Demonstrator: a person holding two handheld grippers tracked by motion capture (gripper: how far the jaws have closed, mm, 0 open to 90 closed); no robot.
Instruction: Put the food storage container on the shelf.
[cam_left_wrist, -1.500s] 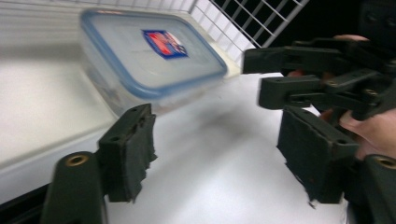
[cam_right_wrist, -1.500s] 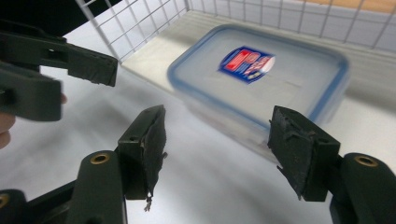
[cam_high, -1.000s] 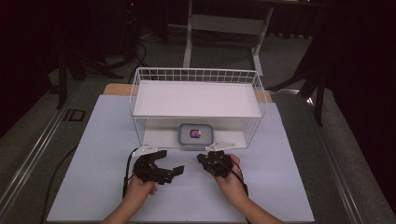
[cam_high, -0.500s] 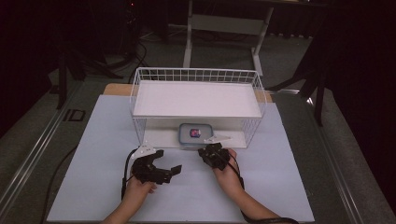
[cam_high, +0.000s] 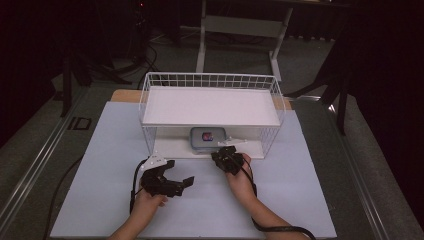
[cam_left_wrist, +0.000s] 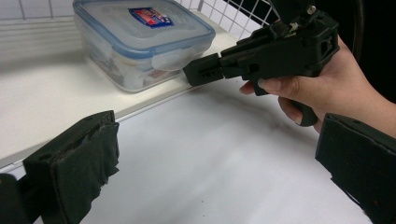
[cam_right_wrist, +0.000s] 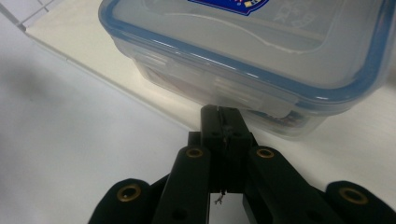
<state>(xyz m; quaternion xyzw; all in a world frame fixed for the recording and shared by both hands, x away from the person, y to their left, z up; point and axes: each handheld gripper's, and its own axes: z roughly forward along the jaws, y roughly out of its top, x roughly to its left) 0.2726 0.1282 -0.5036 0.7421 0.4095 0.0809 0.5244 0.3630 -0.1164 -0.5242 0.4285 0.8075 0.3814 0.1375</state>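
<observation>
Two hand-held grippers: my right hand-held gripper (cam_high: 224, 151), jaws closed and empty, has advanced to the clear blue-rimmed plastic box (cam_high: 207, 139) under the white wire shelf (cam_high: 210, 106); my left hand-held gripper (cam_high: 176, 179) stays open on the worktop (cam_high: 100, 150).

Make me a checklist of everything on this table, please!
Surface: pale mat on the table, nothing spilled.
Job's things: box with a blue-rimmed lid, shut, lying flat on the bottom level of the wire rack; top shelf bare.
Clutter: nothing seen.
Grippers: right gripper shut, holding nothing, tips right at the box's front latch; touching or not is hard to tell. Left gripper open, holding nothing, over the mat.
Cables: one black cable trails from the left gripper, another by the right arm.
Surroundings: dark room, a stand behind the table.
</observation>
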